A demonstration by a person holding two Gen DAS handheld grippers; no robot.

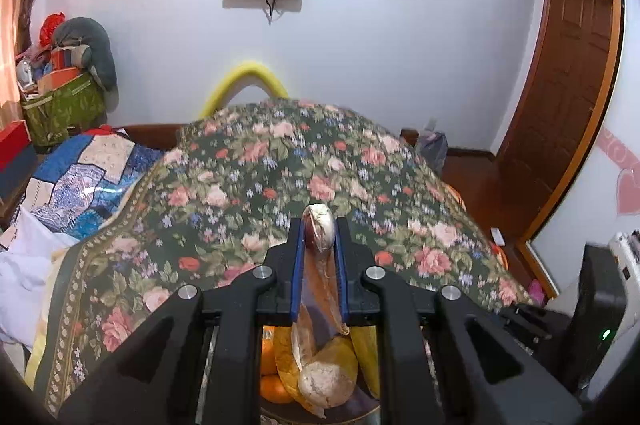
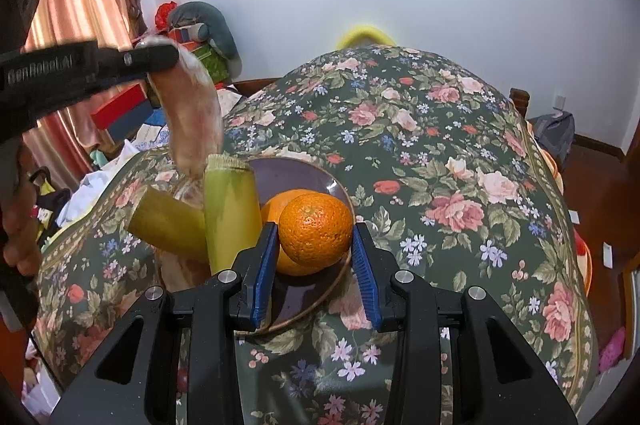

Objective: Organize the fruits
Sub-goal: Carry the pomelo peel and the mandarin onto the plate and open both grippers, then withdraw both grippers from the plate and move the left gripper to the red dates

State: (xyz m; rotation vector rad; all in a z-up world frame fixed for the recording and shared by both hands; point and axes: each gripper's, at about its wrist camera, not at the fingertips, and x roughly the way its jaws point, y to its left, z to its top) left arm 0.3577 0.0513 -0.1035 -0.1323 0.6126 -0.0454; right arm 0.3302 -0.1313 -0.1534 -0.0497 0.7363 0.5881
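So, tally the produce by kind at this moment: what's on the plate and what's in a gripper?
Oranges: 2, on the plate, between the right gripper's open fingers.
Green stalk pieces: 2, leaning over the plate's left side.
Pale tuber-like piece: 1, held in the left gripper above the plate.
Total: 5

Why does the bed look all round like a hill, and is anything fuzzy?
Both wrist views use fisheye lenses, so the flowered blanket bulges and corners go dark. In the right wrist view, the pale thing held by the left gripper is blurred; the orange is sharp.
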